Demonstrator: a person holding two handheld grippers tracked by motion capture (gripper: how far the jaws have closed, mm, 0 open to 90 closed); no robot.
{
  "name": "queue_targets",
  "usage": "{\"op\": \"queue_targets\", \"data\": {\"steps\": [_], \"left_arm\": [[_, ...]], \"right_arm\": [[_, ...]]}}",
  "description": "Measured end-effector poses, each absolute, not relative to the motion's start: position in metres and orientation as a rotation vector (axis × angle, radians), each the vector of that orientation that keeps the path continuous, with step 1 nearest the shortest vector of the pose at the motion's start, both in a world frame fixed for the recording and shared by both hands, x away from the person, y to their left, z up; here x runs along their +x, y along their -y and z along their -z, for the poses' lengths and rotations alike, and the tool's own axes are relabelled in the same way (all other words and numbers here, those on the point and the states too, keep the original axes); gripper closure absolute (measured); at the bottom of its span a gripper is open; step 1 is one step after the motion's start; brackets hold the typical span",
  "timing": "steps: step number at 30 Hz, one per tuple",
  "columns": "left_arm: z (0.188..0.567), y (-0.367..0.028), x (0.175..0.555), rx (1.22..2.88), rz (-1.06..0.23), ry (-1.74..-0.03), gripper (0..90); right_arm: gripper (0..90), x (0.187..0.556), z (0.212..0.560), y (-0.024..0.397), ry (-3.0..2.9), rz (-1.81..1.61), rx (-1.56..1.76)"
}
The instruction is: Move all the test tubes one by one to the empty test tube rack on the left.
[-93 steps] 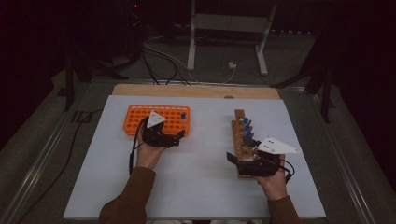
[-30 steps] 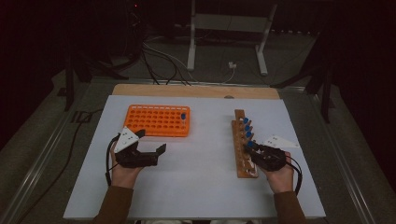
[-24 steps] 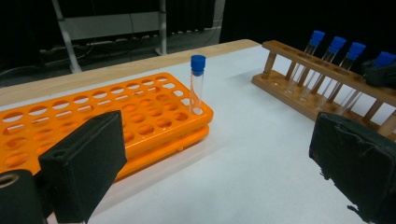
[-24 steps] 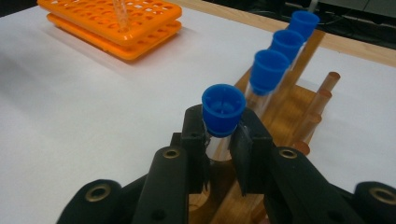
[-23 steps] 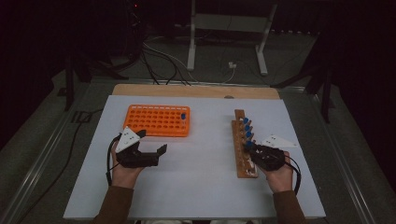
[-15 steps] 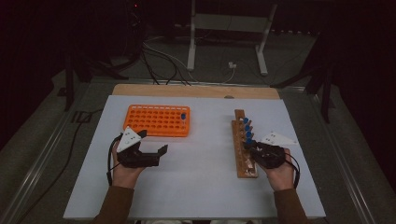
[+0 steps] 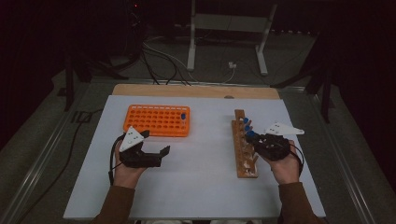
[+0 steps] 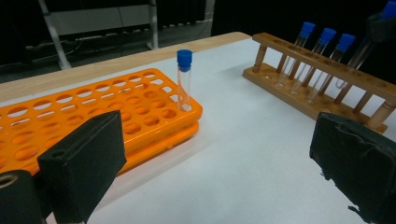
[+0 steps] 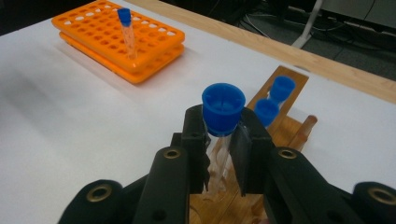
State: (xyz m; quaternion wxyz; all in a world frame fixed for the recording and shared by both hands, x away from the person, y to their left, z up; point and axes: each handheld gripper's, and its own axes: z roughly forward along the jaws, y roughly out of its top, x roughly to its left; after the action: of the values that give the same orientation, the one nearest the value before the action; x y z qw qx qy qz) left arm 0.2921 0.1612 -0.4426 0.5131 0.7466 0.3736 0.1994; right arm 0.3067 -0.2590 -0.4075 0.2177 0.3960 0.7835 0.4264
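My right gripper (image 9: pixel 220 135) is shut on a clear tube with a blue cap (image 9: pixel 223 109), held over the wooden rack (image 9: pixel 280 126). In the high view the right gripper (image 7: pixel 257 140) is at the middle of that rack (image 7: pixel 244 163). In the left gripper view the held tube (image 8: pixel 357 53) tilts, its lower end near the top rail of the wooden rack (image 8: pixel 322 88), beside three capped tubes (image 8: pixel 326 36). The left gripper (image 7: pixel 156 151) is open over bare white table, just in front of the orange rack (image 7: pixel 156 120). One blue-capped tube (image 8: pixel 184 79) stands in the orange rack's corner.
A white sheet (image 7: pixel 201 177) covers the table, with a wooden strip (image 7: pixel 196 91) along its far edge. Cables and a metal stand (image 7: pixel 224 42) lie on the dark floor beyond. Both forearms come in from the bottom edge.
The left gripper has drawn back from the orange rack toward the person and now rests still. The right gripper has edged forward along the wooden rack with the tube.
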Motion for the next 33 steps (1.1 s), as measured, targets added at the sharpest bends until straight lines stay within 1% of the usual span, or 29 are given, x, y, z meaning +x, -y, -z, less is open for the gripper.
{"op": "queue_targets", "data": {"steps": [13,18,24,33], "left_arm": [[0.433,-0.137,0.293,1.816,-0.432,-0.821,4.9],[0.422,-0.121,0.297,1.812,-0.418,-0.766,4.9],[0.413,-0.103,0.302,1.857,-0.426,-0.689,3.0],[0.423,-0.084,0.317,1.891,-0.39,-0.689,4.5]], "right_arm": [[77.2,0.309,0.382,0.246,-2.169,-1.228,1.033],[77.2,0.313,0.381,0.234,-2.188,-1.245,1.013],[77.1,0.316,0.38,0.22,-2.204,-1.294,0.995],[77.1,0.325,0.381,0.201,-2.238,-1.332,0.986]]}}
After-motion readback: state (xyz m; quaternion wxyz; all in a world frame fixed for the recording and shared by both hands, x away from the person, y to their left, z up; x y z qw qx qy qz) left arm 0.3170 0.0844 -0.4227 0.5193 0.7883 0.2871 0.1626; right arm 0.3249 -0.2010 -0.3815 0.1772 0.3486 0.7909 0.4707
